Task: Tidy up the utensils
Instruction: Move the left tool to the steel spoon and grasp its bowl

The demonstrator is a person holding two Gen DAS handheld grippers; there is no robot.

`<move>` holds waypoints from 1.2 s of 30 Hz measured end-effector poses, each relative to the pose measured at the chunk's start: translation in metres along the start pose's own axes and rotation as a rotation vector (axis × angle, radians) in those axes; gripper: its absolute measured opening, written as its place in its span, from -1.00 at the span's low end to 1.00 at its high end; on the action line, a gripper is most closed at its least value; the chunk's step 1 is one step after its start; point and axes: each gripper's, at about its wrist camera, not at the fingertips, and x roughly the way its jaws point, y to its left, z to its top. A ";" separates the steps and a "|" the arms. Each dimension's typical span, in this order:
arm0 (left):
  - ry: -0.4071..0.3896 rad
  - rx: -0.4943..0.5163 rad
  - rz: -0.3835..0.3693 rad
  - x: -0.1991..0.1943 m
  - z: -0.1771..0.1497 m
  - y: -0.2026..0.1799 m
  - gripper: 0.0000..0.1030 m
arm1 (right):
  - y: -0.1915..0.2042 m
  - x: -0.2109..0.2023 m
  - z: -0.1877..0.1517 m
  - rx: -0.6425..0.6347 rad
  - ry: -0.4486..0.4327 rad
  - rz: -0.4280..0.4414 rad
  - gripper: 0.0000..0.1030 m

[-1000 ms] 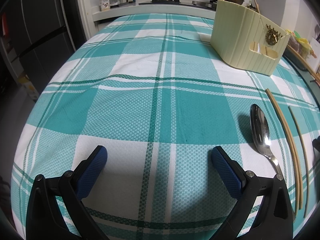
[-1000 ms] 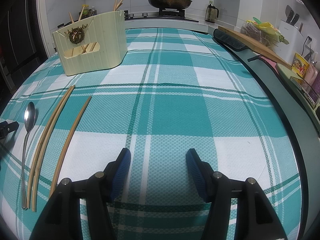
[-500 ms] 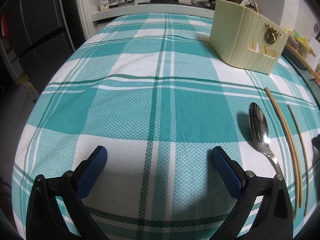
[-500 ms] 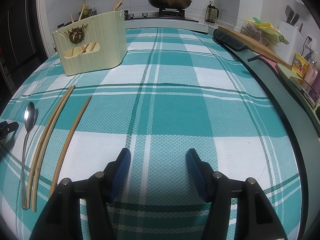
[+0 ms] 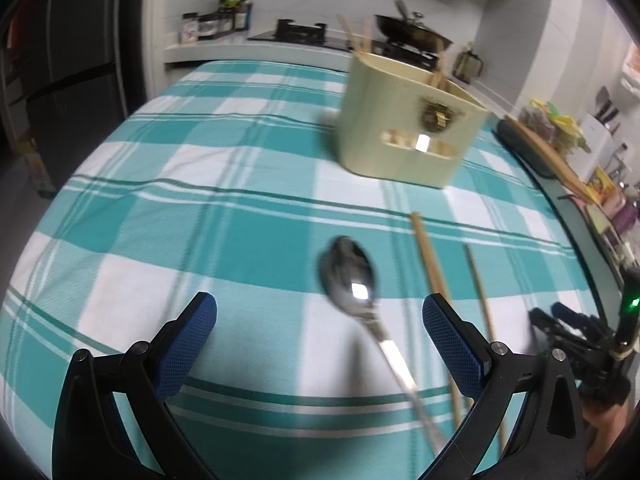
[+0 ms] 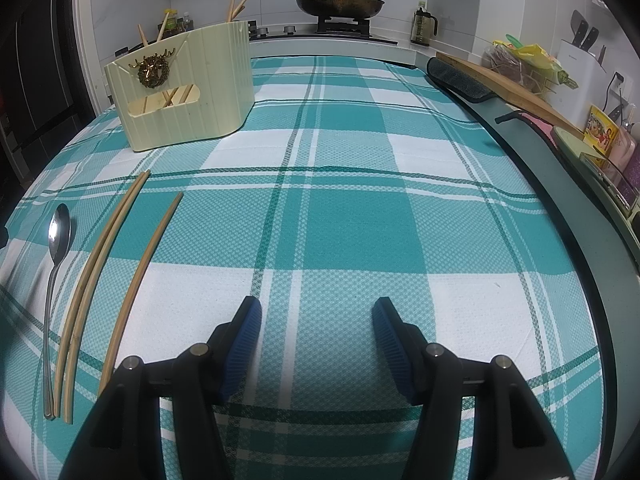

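- Change since the earlier view: my left gripper [image 5: 319, 334] has swung to the right and tipped up, so the polished steel spoon [image 5: 352, 280], formerly off to its right, now lies between its fingers; the left view is motion-blurred. My right gripper [image 6: 317, 338] has not shifted.
- Jaw state: both sets of jaws stand spread wide and hold nothing.
- Step in hand: I judge this to be the approach to the first pick, with the left gripper lining up on the spoon. No utensil has yet been lifted.
- Where the task's things are: the spoon and three slender pale wooden chopsticks [image 6: 106, 264] lie flat, side by side, on the teal-and-white checked woven tablecloth [image 6: 360, 216]. Two sticks touch along their length; the third lies just beside them. The cream ribbed plastic utensil holder [image 6: 188, 92] stands well beyond them, with further sticks upright in it.
- Next move: I judge it calls for lowering until the fingers straddle the thin spoon handle, then closing across its width.
- Materials and shapes: the spoon is smooth, mirror-bright and low against soft cloth, so probably slippery to pinch. The blue textured finger pads [image 5: 186, 344] should help the grip. The holder has a curved fluted wall, a slotted window and a brass-coloured deer-head wreath ornament [image 6: 153, 68].
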 end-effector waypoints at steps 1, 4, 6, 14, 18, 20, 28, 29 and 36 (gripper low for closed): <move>0.016 0.018 0.004 0.005 -0.003 -0.010 0.99 | 0.000 0.000 0.000 0.000 0.000 0.000 0.16; 0.051 0.088 0.064 0.020 -0.014 -0.032 0.99 | 0.000 0.000 0.000 0.001 0.000 0.001 0.16; 0.070 0.110 0.093 0.025 -0.021 -0.037 0.99 | 0.000 0.000 0.000 0.003 -0.001 0.001 0.16; 0.156 0.218 0.109 0.031 -0.043 -0.038 0.99 | 0.000 0.000 0.000 0.006 -0.001 0.005 0.16; 0.183 0.211 0.086 0.027 -0.043 -0.020 0.99 | 0.002 -0.006 -0.002 0.011 0.007 0.031 0.17; 0.191 0.192 0.080 0.027 -0.043 -0.013 0.99 | 0.009 -0.018 -0.003 0.032 0.006 0.084 0.17; 0.182 0.203 0.079 0.024 -0.045 -0.009 0.99 | 0.062 -0.033 -0.007 -0.012 0.058 0.238 0.17; 0.181 0.203 0.080 0.024 -0.046 -0.007 0.99 | 0.066 -0.032 -0.008 -0.019 0.064 0.242 0.17; 0.186 0.214 0.082 0.020 -0.046 0.010 0.99 | 0.099 -0.024 -0.015 -0.167 0.101 0.248 -0.10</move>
